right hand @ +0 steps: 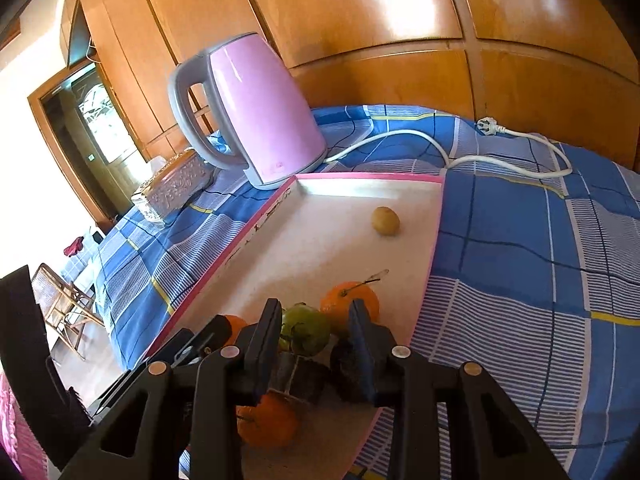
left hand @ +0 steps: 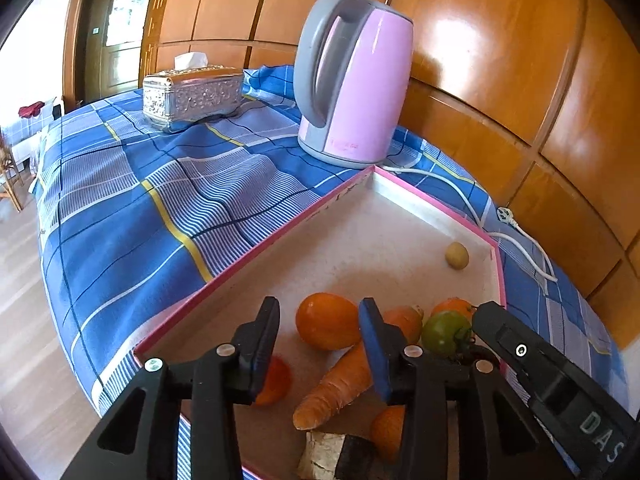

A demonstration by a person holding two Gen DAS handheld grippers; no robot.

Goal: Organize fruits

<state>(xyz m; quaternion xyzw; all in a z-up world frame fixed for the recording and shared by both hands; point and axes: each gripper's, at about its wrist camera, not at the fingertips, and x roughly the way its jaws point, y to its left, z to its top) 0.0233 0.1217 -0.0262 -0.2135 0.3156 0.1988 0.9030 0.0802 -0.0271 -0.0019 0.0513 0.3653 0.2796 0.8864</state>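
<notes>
A pink-rimmed white tray (left hand: 256, 252) lies on the blue plaid cloth and also shows in the right wrist view (right hand: 434, 240). In it lie an orange (left hand: 326, 320), a carrot (left hand: 340, 384), a green tomato (left hand: 444, 332), more oranges (left hand: 276, 380), a dark block (left hand: 352, 456) and a small potato (left hand: 457, 255). My left gripper (left hand: 320, 344) is open above the orange and carrot, holding nothing. My right gripper (right hand: 314, 348) is open around the green tomato (right hand: 308, 328), not clamped on it. An orange with a stem (right hand: 348, 300) and the potato (right hand: 385, 221) lie beyond it.
A pink electric kettle (left hand: 356, 80) stands behind the tray's far corner, with its white cord (right hand: 500, 160) and plug trailing over the cloth. A silver tissue box (left hand: 192, 96) sits farther back. Wooden panelled wall runs behind the table. The right gripper's body shows in the left wrist view (left hand: 540, 368).
</notes>
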